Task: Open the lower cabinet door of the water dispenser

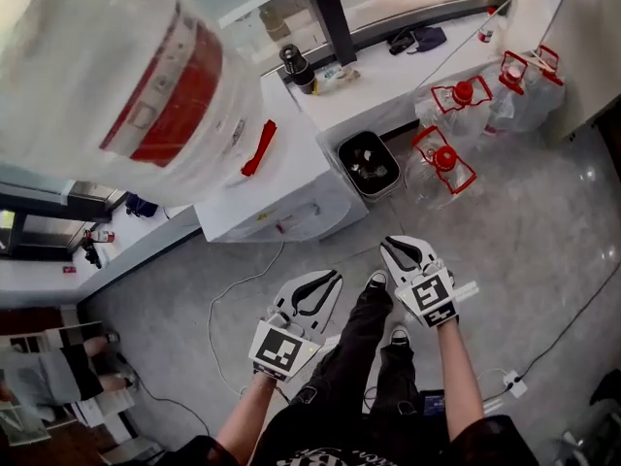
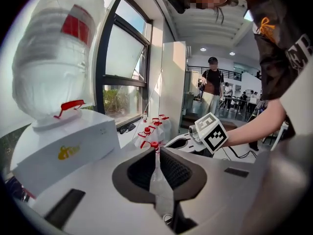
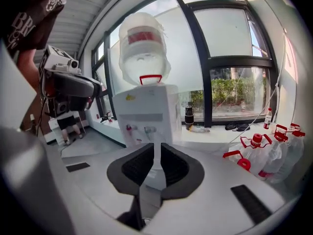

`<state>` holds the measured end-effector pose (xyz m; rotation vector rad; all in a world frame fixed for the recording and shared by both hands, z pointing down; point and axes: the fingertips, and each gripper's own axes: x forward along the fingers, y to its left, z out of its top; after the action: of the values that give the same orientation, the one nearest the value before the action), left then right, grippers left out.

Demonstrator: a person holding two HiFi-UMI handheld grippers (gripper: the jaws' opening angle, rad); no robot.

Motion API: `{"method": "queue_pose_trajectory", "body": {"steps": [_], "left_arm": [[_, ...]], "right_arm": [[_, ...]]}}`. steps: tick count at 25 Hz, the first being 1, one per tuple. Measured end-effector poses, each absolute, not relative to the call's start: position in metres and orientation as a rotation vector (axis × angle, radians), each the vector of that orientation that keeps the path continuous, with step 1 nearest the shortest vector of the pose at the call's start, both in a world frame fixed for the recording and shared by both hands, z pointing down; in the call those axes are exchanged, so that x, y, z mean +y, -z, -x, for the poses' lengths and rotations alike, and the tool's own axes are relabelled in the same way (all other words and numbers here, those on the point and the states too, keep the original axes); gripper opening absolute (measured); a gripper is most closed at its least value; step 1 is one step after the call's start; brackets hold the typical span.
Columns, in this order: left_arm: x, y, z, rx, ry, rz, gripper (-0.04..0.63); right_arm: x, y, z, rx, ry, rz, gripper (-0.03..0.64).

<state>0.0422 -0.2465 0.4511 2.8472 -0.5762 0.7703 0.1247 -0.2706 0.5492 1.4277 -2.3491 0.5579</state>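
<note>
dispenser: white, stood on the floor at the corner of the sill; seen ahead of and left of the person in the head view, front face turned towards both grippers.
lower door: sited on the front below the taps; not made out. That part is covered by the right gripper's own fingers in its view and is seen too steeply from the head view.
bottle: large, inverted on top of the dispenser, red label band, red handle at the neck.
right gripper: held low over the floor, pointed at the dispenser front and well apart from it. Fingers are seen slightly apart with a narrow even slit. Nothing is held; only the dispenser front shows through the gap.
left gripper: held beside the right one, a little nearer the person, also well apart from the dispenser. Fingers are closed at the tips, with only a thin slit left behind them. Nothing is gripped; a distant jug is lined up with the slit.
bin: dark, set on the floor just right of the dispenser, against the sill.
jugs: clear, red caps and handles, grouped on the floor right of the bin.
flask: dark, upright on the sill behind the dispenser.
cable: white, trailed across the floor from the dispenser base.
legs: dark trousers, seen between the two grippers.
bystander: seen standing far off in the left gripper view.
</note>
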Motion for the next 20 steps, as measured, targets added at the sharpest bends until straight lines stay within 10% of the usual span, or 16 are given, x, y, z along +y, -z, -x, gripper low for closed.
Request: {"method": "queue_pose_trajectory", "body": {"steps": [20], "left_arm": [[-0.341, -0.689, -0.072, -0.451, -0.974, -2.761, 0.028]], "right_arm": [[-0.385, -0.854, -0.112, -2.328, -0.574, -1.092, 0.223]]}}
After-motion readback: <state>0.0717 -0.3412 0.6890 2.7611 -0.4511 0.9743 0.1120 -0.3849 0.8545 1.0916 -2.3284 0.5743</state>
